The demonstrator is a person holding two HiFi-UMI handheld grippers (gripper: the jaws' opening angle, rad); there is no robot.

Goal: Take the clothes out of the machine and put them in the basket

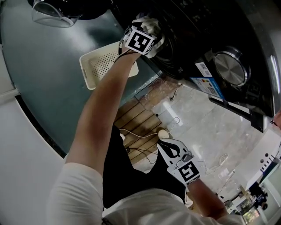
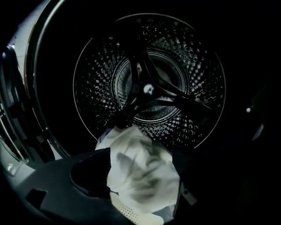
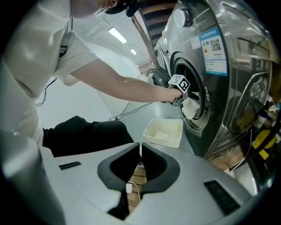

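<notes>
In the left gripper view a crumpled white cloth [image 2: 140,176] fills the gap between the wide-standing jaws of my left gripper [image 2: 141,154], just outside the steel drum [image 2: 149,83]. It touches both jaws, with no clear pinch. A perforated corner of the cream basket [image 2: 131,215] shows under it. In the right gripper view the left gripper [image 3: 181,88] is at the machine's round opening, and the cloth [image 3: 191,107] hangs below it, above the basket [image 3: 164,132]. My right gripper [image 3: 140,147] is shut and empty, held back low [image 1: 171,148].
The basket [image 1: 99,66] sits on the grey floor right in front of the dark washing machine [image 1: 197,39]. The open glass door [image 1: 52,13] lies at the top left. A slatted wooden platform [image 1: 136,116] and loose cables [image 1: 175,121] are beside the machine.
</notes>
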